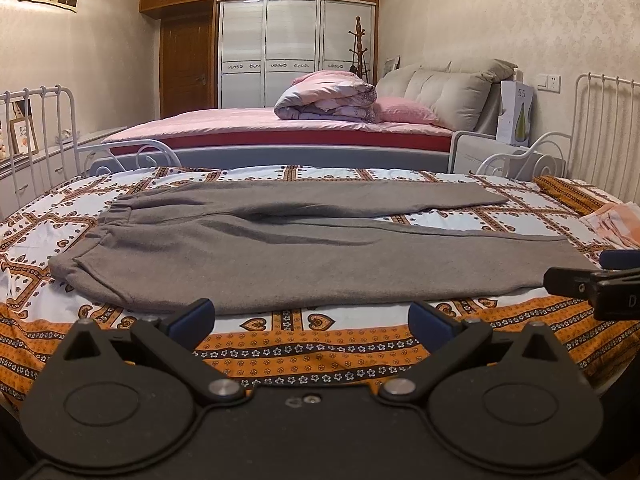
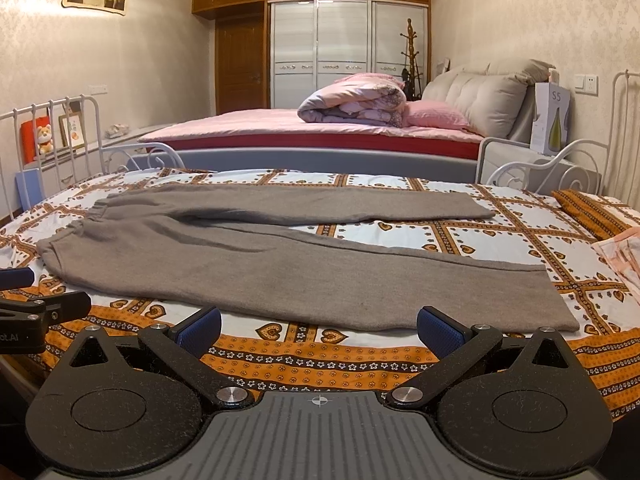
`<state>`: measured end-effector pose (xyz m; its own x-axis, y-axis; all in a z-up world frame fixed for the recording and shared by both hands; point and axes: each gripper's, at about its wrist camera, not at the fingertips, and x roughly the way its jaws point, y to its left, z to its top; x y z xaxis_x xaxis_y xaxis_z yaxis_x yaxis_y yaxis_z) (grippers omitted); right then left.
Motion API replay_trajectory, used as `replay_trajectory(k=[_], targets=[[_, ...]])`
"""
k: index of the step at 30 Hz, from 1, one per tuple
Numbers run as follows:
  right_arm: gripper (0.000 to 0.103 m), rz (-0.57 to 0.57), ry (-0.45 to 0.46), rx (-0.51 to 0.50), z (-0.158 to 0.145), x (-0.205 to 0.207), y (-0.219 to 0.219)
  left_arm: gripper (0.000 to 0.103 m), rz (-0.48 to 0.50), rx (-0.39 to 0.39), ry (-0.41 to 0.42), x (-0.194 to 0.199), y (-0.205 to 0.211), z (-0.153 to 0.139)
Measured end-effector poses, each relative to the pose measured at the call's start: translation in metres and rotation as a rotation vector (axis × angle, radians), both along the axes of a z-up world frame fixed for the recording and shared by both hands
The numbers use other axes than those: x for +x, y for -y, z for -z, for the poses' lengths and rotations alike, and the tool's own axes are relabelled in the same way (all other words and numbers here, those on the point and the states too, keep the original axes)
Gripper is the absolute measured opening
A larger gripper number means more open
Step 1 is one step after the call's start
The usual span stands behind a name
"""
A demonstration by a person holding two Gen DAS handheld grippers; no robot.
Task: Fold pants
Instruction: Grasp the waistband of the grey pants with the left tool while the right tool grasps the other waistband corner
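From the left wrist camera, grey-brown pants of a soft, felted-looking knit lie flat on the patterned bedsheet, elastic gathered waistband to the left and both legs running right, spread in a narrow V. The sheet is cotton-like, white panels framed by orange bands of hearts and small flowers. The left gripper hangs just short of the near leg, its blue ribbed pads wide apart and holding nothing. The right gripper pokes in at the right edge near the cuff.

From the right wrist camera, the same pants stretch across the sheet, the near cuff just ahead. The right gripper is spread wide and empty. The left gripper shows at the left edge, perhaps open; it is mostly cropped.
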<state>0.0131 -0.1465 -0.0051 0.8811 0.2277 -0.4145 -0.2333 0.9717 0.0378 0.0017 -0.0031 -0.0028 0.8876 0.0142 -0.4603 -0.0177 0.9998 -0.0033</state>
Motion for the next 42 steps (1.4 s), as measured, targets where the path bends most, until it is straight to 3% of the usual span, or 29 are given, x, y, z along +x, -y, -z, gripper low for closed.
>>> replay_trajectory(k=[10, 14, 17, 20, 23, 29, 35, 39, 40, 42], targets=[[0.103, 0.003, -0.001, -0.001, 0.001, -0.001, 0.0, 0.097, -0.002, 0.007, -0.001, 0.0, 0.002, 0.0], [0.103, -0.007, -0.005, 0.018, 0.0, 0.001, 0.002, 0.097, -0.017, 0.043, -0.021, 0.006, 0.0, -0.005], [0.103, -0.048, -0.016, 0.032, -0.008, 0.012, 0.002, 0.097, -0.032, 0.059, 0.0, 0.02, -0.018, -0.024], [0.103, -0.104, 0.013, 0.029, -0.026, 0.036, 0.0, 0.097, -0.056, -0.009, 0.025, 0.051, -0.058, -0.045], [0.103, -0.167, -0.013, 0.021, -0.041, 0.08, -0.009, 0.095, -0.107, 0.016, 0.028, 0.092, -0.107, -0.06], [0.103, -0.242, 0.0, 0.06, -0.058, 0.184, -0.031, 0.072, -0.184, 0.015, -0.075, 0.186, -0.21, -0.061], [0.103, -0.323, -0.004, 0.022, -0.059, 0.305, -0.074, 0.07, -0.164, 0.048, -0.157, 0.273, -0.284, -0.034], [0.103, -0.353, -0.022, 0.026, -0.046, 0.389, -0.11, 0.07, -0.166, 0.024, -0.217, 0.329, -0.321, -0.005], [0.101, -0.365, -0.034, 0.024, -0.041, 0.408, -0.117, 0.07, -0.179, 0.029, -0.235, 0.343, -0.328, 0.004], [0.082, -0.399, -0.071, -0.002, -0.026, 0.447, -0.139, 0.059, -0.193, 0.022, -0.281, 0.366, -0.341, 0.021]])
